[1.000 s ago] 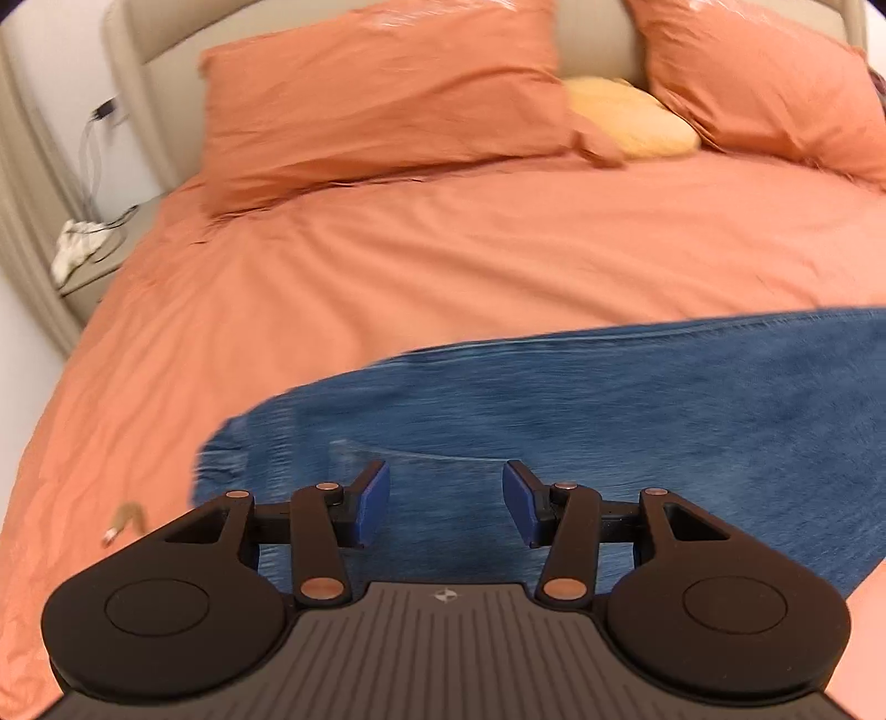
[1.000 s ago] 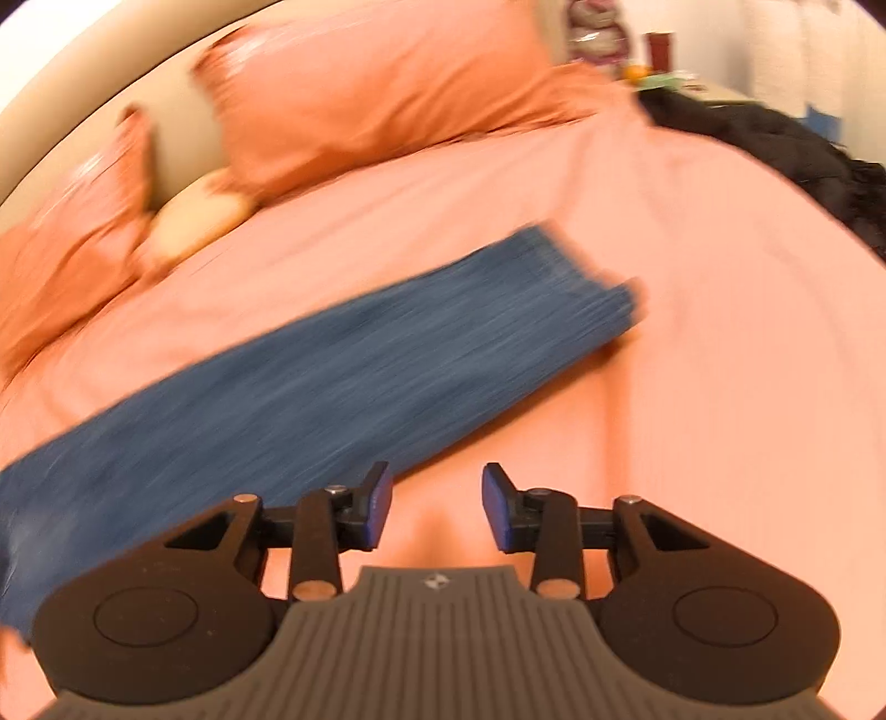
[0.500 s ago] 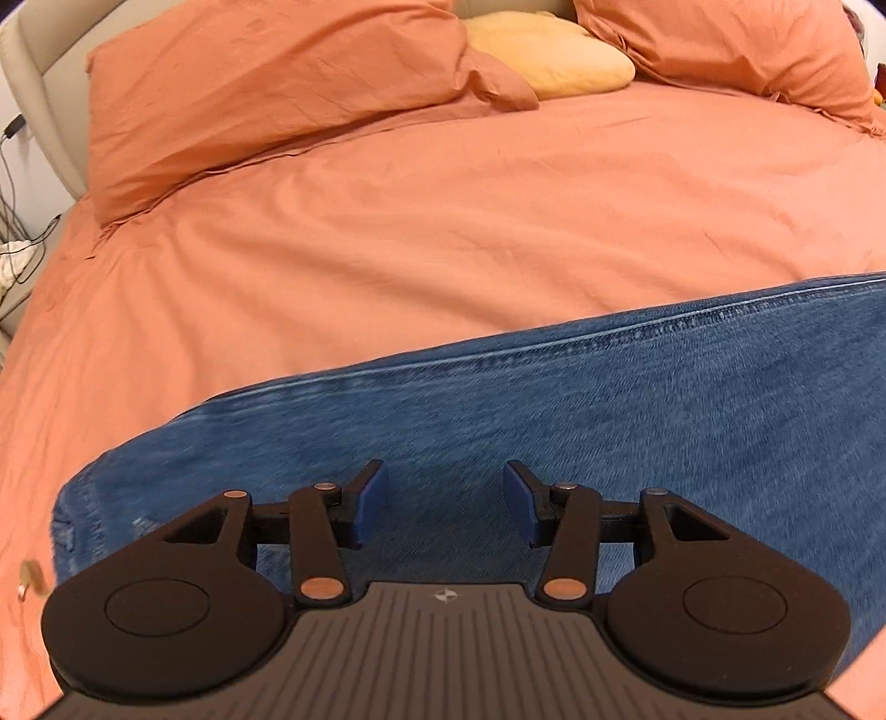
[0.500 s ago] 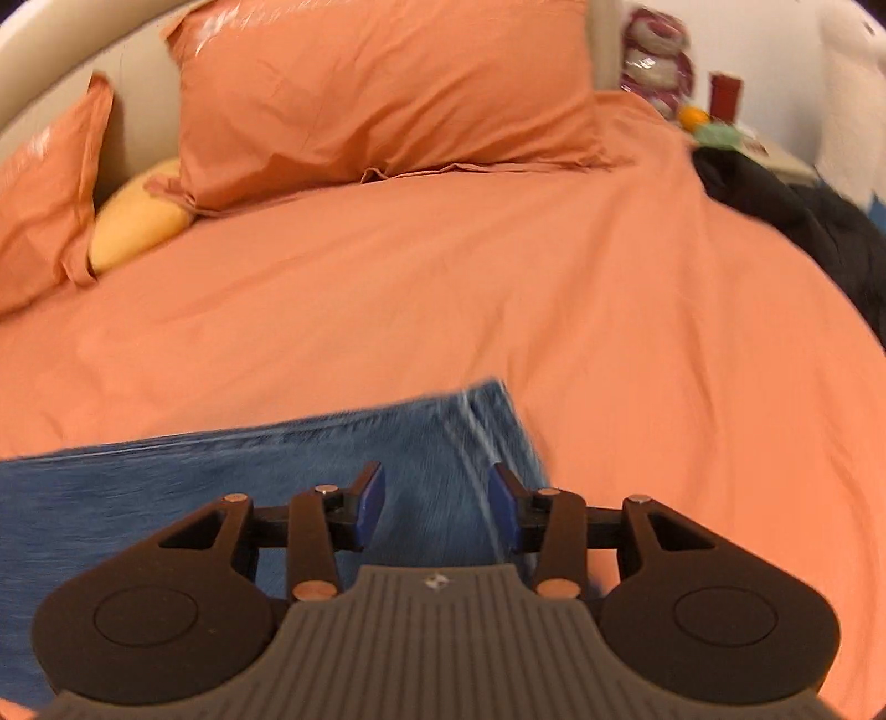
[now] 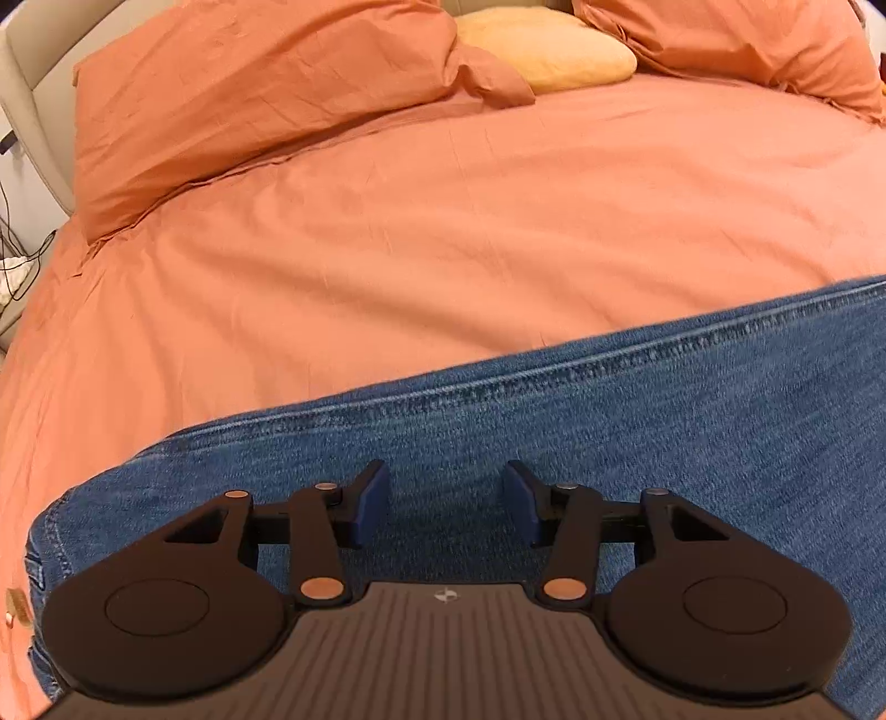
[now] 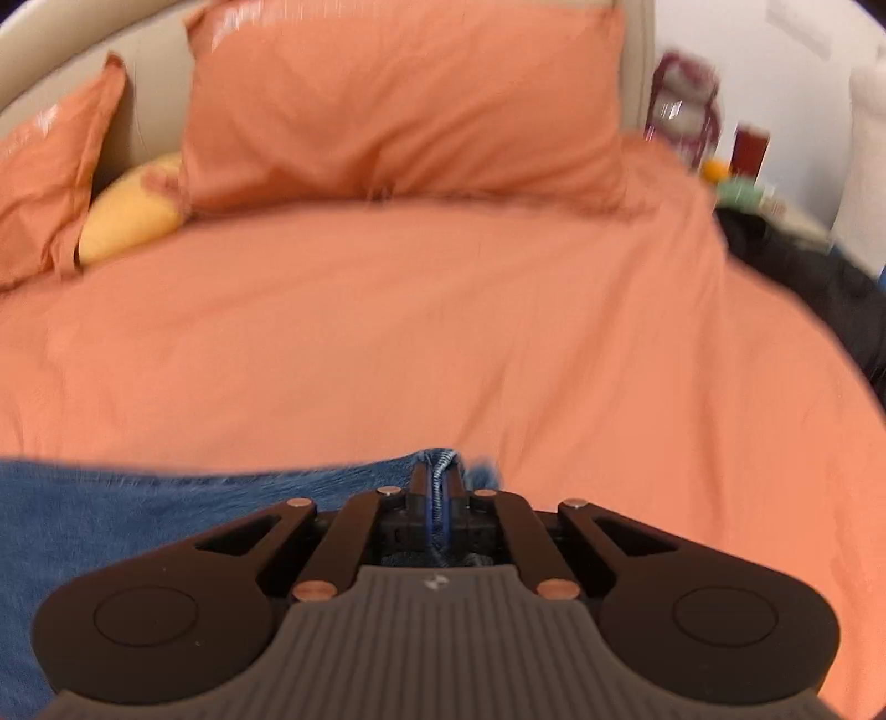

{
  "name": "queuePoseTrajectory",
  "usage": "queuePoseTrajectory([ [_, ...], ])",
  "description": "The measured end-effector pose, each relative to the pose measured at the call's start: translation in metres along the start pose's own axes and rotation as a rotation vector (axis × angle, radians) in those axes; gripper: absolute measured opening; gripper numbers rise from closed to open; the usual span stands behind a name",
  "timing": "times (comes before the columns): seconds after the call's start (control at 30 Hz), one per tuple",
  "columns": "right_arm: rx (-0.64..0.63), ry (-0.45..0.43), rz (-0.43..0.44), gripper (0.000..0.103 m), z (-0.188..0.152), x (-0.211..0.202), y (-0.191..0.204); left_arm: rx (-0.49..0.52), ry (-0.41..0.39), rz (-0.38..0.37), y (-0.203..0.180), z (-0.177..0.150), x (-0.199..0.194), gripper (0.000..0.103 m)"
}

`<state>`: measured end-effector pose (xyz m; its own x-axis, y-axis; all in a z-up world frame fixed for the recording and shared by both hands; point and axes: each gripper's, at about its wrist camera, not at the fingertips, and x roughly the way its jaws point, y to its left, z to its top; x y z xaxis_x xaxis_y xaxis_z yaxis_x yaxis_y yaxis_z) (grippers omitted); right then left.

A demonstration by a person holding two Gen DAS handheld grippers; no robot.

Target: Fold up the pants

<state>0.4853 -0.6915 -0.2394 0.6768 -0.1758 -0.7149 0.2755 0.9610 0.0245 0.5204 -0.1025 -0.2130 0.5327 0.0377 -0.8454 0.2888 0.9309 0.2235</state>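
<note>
Blue denim pants (image 5: pixel 609 421) lie flat across the orange bed. In the left wrist view my left gripper (image 5: pixel 446 498) hovers over the waist end, jaws open, blue pads apart with only denim beneath them. In the right wrist view the pants (image 6: pixel 138 509) stretch off to the left, and my right gripper (image 6: pixel 440 498) is shut on the leg hem, a thin fold of denim pinched between its pads.
Orange pillows (image 5: pixel 249 99) and a yellow cushion (image 5: pixel 554 50) lean on the beige headboard (image 6: pixel 50 72). Dark clothing (image 6: pixel 819 277) lies at the bed's right edge. A nightstand with bottles (image 6: pixel 686 111) stands beyond. Cables (image 5: pixel 16 260) hang at the left.
The right gripper swung over the leg hem and closed on it. The left gripper moved down over the waist end and stayed open.
</note>
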Motion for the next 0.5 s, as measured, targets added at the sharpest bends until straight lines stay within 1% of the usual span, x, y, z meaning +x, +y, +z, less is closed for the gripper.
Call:
queuePoseTrajectory([
  [0.03,0.007,-0.022,-0.010,0.000,0.007,-0.002,-0.001,-0.010,-0.009,0.003,0.000,0.001,0.001,0.057],
  [0.07,0.014,-0.024,-0.019,0.000,0.012,-0.002,-0.001,-0.022,-0.012,0.006,0.000,0.002,0.003,0.057],
  [0.13,0.013,0.013,-0.063,0.000,0.019,0.013,0.001,-0.049,-0.011,0.007,-0.003,0.002,0.006,0.057],
  [0.23,0.020,0.091,-0.112,0.000,0.014,0.041,0.004,-0.066,-0.006,0.022,-0.005,0.002,0.009,0.057],
  [0.3,0.034,0.092,-0.117,0.000,0.008,0.050,0.004,-0.067,0.004,0.029,-0.005,0.003,0.012,0.057],
  [0.37,0.064,0.113,-0.105,0.000,0.007,0.055,0.000,-0.076,0.010,0.029,-0.004,0.006,0.013,0.057],
  [0.4,0.081,0.113,-0.107,0.011,0.008,0.052,-0.003,-0.081,0.011,0.029,-0.004,0.006,0.012,0.057],
  [0.43,0.097,0.100,-0.100,0.029,0.009,0.046,-0.006,-0.084,0.008,0.027,-0.003,0.006,0.009,0.057],
  [0.47,0.109,0.083,-0.079,0.034,0.010,0.036,-0.011,-0.083,0.001,0.022,-0.003,0.005,0.005,0.057],
  [0.5,0.115,0.070,-0.056,0.036,0.009,0.025,-0.017,-0.080,-0.006,0.015,-0.003,0.003,0.000,0.057],
])
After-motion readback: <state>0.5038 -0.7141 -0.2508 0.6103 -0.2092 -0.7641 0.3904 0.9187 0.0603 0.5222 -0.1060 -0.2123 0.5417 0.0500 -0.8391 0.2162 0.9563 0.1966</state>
